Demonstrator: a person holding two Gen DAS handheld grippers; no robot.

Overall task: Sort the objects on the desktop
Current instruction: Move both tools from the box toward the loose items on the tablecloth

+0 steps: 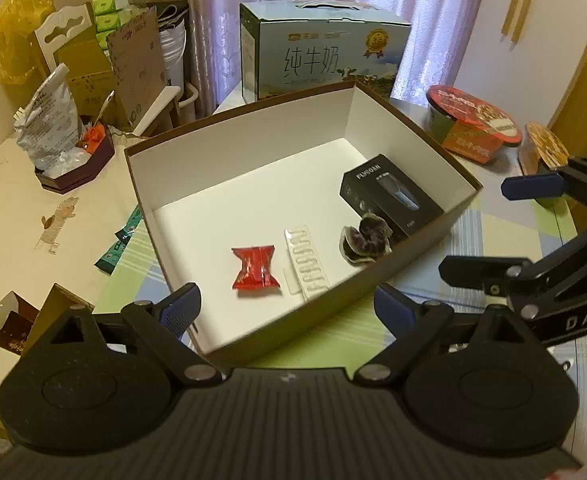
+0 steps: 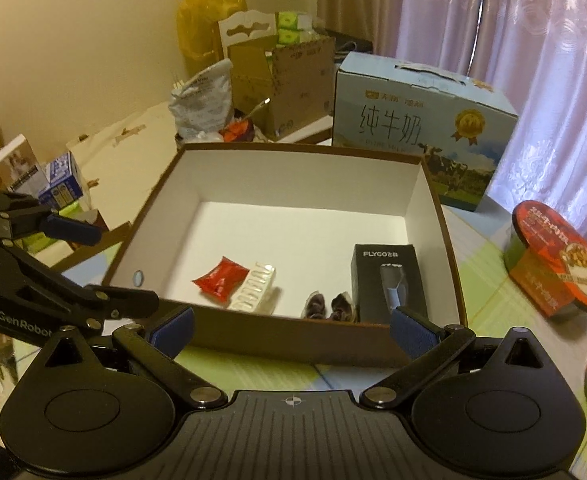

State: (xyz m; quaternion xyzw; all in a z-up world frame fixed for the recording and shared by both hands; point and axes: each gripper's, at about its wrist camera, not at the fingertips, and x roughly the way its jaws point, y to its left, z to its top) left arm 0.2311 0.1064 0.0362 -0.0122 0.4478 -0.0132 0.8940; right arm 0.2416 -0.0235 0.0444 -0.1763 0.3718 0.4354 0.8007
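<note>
A brown cardboard box point(image 1: 253, 140) with a white inside stands open on the table, also seen in the right wrist view point(image 2: 293, 176). On its floor lie a black FLYCO carton point(image 1: 389, 196) point(image 2: 387, 280), a red sachet point(image 1: 255, 268) point(image 2: 221, 278), a white blister strip point(image 1: 305, 260) point(image 2: 255, 288) and a dark crumpled wrapper point(image 1: 365, 242) point(image 2: 327, 306). My left gripper point(image 1: 289, 306) point(image 2: 101, 264) hovers open over the box's near left corner, holding nothing. My right gripper point(image 2: 293, 330) point(image 1: 505, 228) is open too, just outside the near wall, with nothing in it.
A blue milk case point(image 1: 325, 52) stands behind the box. A red instant-noodle bowl point(image 1: 473, 124) sits to its right. A dark tray with a silver bag point(image 1: 73, 168), green sachets point(image 1: 121, 240) and small cartons point(image 2: 59, 180) crowd the left side.
</note>
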